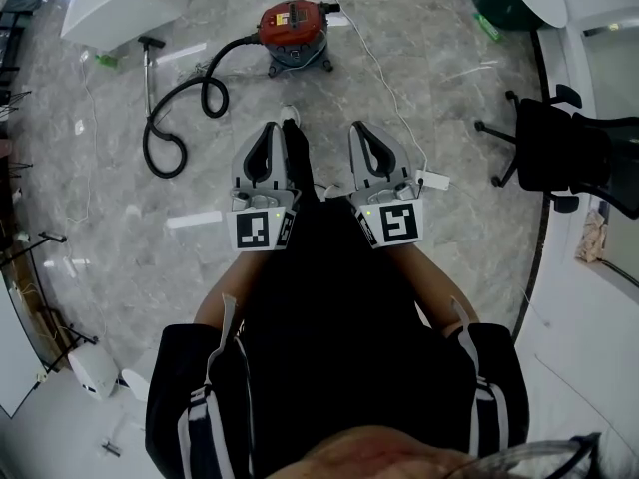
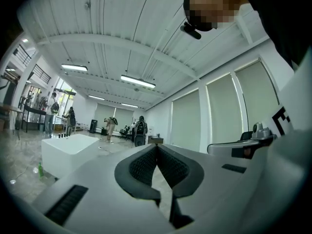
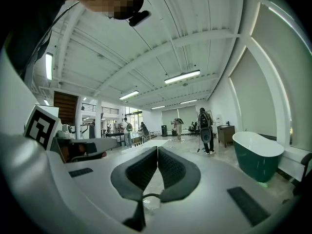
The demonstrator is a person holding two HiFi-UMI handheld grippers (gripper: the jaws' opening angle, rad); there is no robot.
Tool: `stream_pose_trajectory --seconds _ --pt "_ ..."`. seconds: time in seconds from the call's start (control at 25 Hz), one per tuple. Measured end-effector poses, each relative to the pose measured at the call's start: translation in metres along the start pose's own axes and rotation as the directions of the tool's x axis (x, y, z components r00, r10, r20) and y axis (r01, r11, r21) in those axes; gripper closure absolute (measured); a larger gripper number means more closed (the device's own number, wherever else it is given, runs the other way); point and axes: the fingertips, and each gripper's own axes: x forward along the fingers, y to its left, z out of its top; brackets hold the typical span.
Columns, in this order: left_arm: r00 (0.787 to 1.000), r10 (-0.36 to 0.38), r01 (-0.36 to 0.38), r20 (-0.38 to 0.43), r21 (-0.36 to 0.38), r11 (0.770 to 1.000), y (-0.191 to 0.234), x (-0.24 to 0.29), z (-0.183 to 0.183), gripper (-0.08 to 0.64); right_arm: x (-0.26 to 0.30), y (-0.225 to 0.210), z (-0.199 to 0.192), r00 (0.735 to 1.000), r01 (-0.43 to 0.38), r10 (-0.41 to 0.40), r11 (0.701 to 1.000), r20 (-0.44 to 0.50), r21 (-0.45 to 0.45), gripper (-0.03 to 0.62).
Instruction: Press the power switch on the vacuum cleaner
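Vacuum cleaner (image 1: 293, 30), a red canister, is seen on the floor (image 1: 449, 88), well ahead of both grippers and slightly leftward. The left gripper (image 1: 270, 133) and right gripper (image 1: 364, 133) are held side by side, jaws pressed together on nothing; the left is judged nearer. Its switch cannot be made out.
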Motion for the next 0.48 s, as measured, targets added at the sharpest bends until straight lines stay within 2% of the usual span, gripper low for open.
stream_pose_trajectory --seconds 0.24,0.48 --pt "0.999 -0.054 0.054 -0.008 -0.013 0.998 0.028 0.069 0.004 0.541 0.062 -0.031 0.011 0.998 0.057 -0.057 0.998 -0.003 -0.003 0.575" --pt "0.997 -0.074 0.074 -0.015 -0.027 0.997 0.064 0.124 0.016 0.541 0.132 -0.034 0.015 0.997 0.051 -0.049 0.998 -0.054 0.036 0.575"
